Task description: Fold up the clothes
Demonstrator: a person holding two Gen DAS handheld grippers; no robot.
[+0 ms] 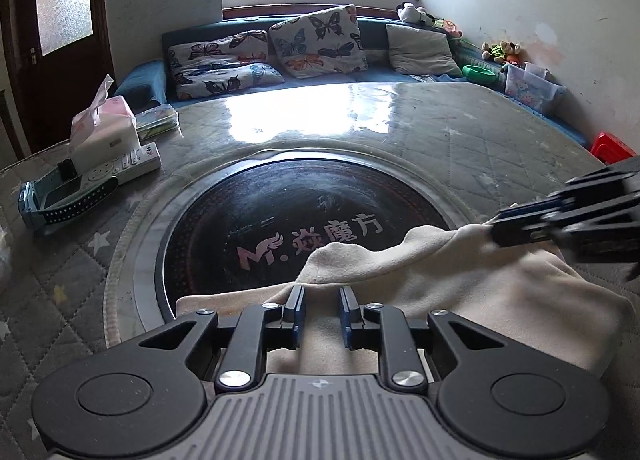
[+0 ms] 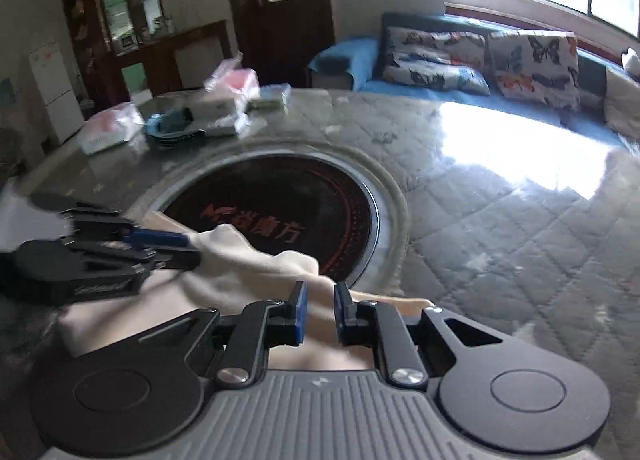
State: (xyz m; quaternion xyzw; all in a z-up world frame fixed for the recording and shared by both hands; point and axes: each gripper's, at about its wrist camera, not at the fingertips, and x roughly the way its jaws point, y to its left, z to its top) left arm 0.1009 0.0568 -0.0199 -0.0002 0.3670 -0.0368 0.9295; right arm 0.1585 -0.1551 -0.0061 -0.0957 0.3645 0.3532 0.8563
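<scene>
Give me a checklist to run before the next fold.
1. Right claw grips the cloth: ok, an edge is pinched and lifted.
2. Left claw grips the cloth: cannot tell; fabric lies between its fingers, but a gap shows.
3. Cloth flat between the claws: not ok, it sags and bunches.
4. Space ahead free: ok; tissue box and remote sit off to the side.
5. Hotplate under the cloth is off: cannot tell.
</scene>
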